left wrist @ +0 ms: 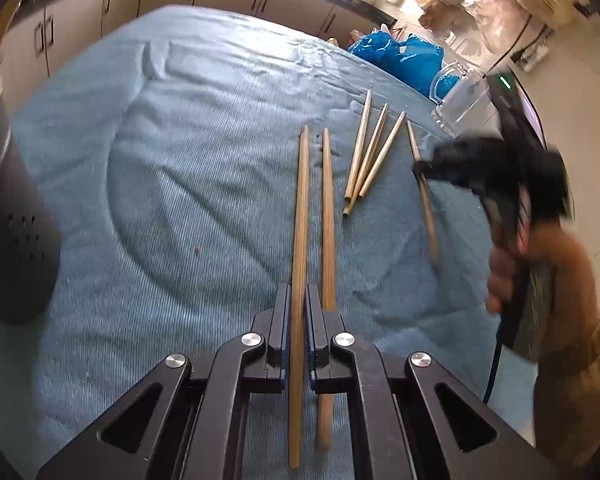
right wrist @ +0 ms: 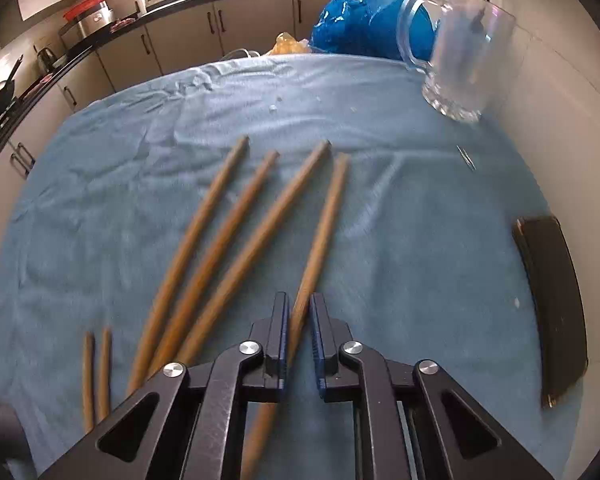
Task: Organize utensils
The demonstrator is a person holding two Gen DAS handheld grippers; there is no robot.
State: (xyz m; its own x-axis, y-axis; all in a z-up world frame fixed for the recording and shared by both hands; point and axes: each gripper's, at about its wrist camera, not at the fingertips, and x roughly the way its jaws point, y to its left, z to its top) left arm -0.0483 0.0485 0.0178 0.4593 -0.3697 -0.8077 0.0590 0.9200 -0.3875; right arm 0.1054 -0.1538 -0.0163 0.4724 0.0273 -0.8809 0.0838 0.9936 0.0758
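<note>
One wooden chopstick (left wrist: 300,240) is clamped in the left gripper (left wrist: 299,300), another chopstick (right wrist: 320,240) is pinched by the right gripper (right wrist: 299,312); three loose chopsticks (right wrist: 220,240) are left on the blue cloth (right wrist: 400,220), well short of the glass mug (right wrist: 460,60)

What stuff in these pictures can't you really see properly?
- Left wrist view: the right gripper is motion-blurred, so how its jaws stand is unclear, and it hides part of one chopstick.
- Right wrist view: the glass mug is blurred; whether anything is inside cannot be told.
- Right wrist view: the dark object at the cloth's right edge is too distorted to identify.
</note>
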